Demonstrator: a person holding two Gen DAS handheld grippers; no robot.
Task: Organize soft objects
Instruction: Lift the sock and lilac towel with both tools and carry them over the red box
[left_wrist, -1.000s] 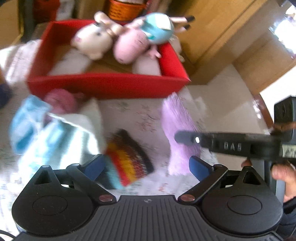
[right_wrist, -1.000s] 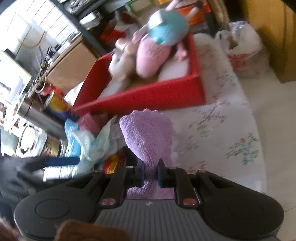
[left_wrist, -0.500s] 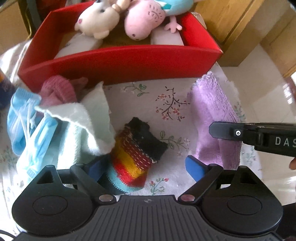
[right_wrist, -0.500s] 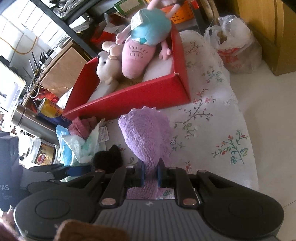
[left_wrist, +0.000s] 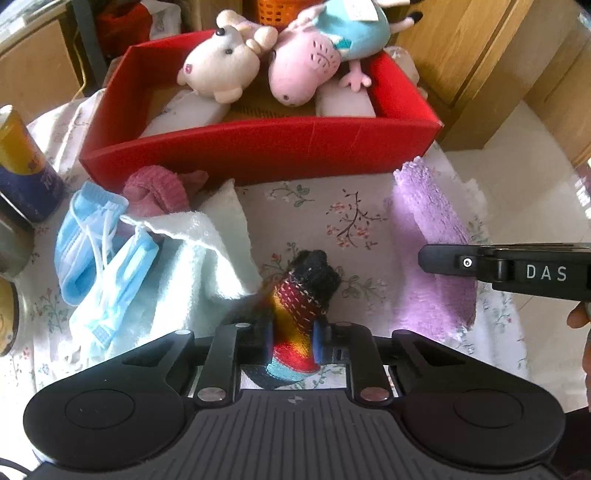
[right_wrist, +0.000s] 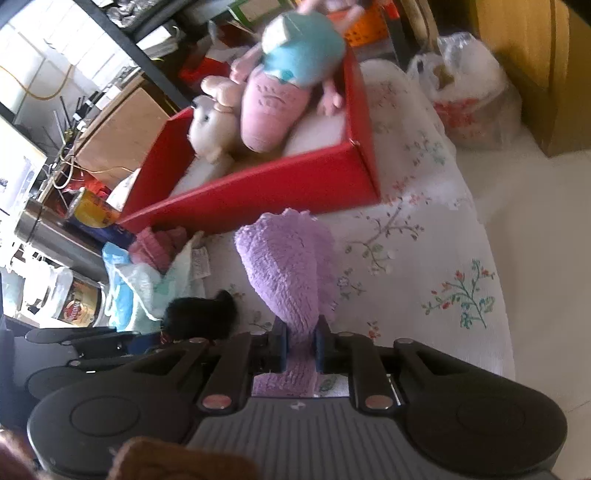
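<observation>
Both claws now grip cloth. At lower centre of its own view, the left gripper (left_wrist: 293, 341), spread wide around the striped knit sock (left_wrist: 301, 317) 0.5 s ago, has clamped onto it. At lower centre of the right view, the right gripper (right_wrist: 300, 345) stays clenched on the purple towel (right_wrist: 291, 273). With 2 items secured, both look ready to be lifted. Farther up sits the red box (left_wrist: 266, 147), already holding 2 plush toys: a cream mouse (left_wrist: 221, 66) and a pink pig (left_wrist: 306, 70).
</observation>
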